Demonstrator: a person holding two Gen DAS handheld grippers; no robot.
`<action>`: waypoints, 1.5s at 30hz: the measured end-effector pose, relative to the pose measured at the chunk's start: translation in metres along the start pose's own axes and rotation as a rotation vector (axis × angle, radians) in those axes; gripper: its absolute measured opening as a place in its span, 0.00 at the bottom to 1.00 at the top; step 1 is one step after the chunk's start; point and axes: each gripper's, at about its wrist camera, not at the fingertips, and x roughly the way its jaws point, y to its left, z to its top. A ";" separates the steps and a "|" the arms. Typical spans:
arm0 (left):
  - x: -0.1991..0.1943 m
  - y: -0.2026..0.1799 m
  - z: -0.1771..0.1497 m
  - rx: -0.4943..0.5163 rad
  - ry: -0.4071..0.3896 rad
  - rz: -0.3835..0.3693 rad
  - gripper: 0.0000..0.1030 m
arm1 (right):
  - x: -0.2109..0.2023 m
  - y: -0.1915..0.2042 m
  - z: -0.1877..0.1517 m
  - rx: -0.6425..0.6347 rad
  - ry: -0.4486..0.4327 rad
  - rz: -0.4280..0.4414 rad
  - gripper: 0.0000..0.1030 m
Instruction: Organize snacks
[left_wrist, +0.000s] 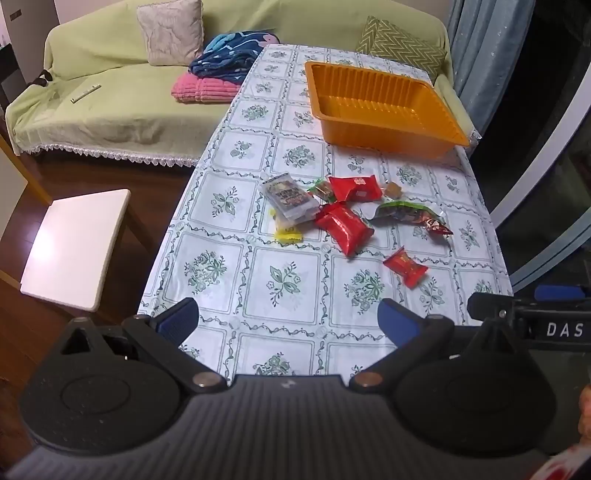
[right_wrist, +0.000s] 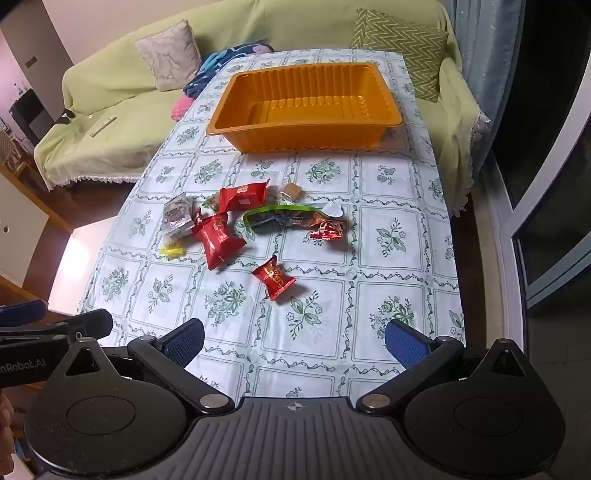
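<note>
Several wrapped snacks lie loose in the middle of the table: a small red packet (left_wrist: 405, 266) (right_wrist: 274, 277) nearest me, a larger red packet (left_wrist: 344, 226) (right_wrist: 218, 236), another red packet (left_wrist: 355, 187) (right_wrist: 243, 195), a long green-edged packet (left_wrist: 410, 214) (right_wrist: 291, 218), and a clear packet (left_wrist: 290, 201) (right_wrist: 178, 218) over a yellow one (left_wrist: 288, 233). An empty orange tray (left_wrist: 384, 110) (right_wrist: 303, 107) stands at the far end. My left gripper (left_wrist: 288, 321) and right gripper (right_wrist: 293, 341) are both open and empty, above the near table edge, well short of the snacks.
The table has a white floral cloth (left_wrist: 280, 280) (right_wrist: 388, 236). A green-covered sofa (left_wrist: 110, 103) with cushions and a folded blue blanket (left_wrist: 225, 55) stands behind and left. A white stool (left_wrist: 74, 251) is left of the table; a glass door (right_wrist: 546, 206) is right.
</note>
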 end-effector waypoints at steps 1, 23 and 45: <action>0.000 0.000 0.000 0.003 -0.001 0.002 1.00 | 0.000 0.000 0.000 -0.003 -0.005 0.001 1.00; 0.002 -0.001 -0.003 -0.014 0.025 -0.007 1.00 | 0.001 0.000 0.000 0.000 0.006 0.002 1.00; 0.008 -0.002 0.003 -0.011 0.032 -0.021 1.00 | 0.004 -0.003 0.007 0.005 0.009 0.002 1.00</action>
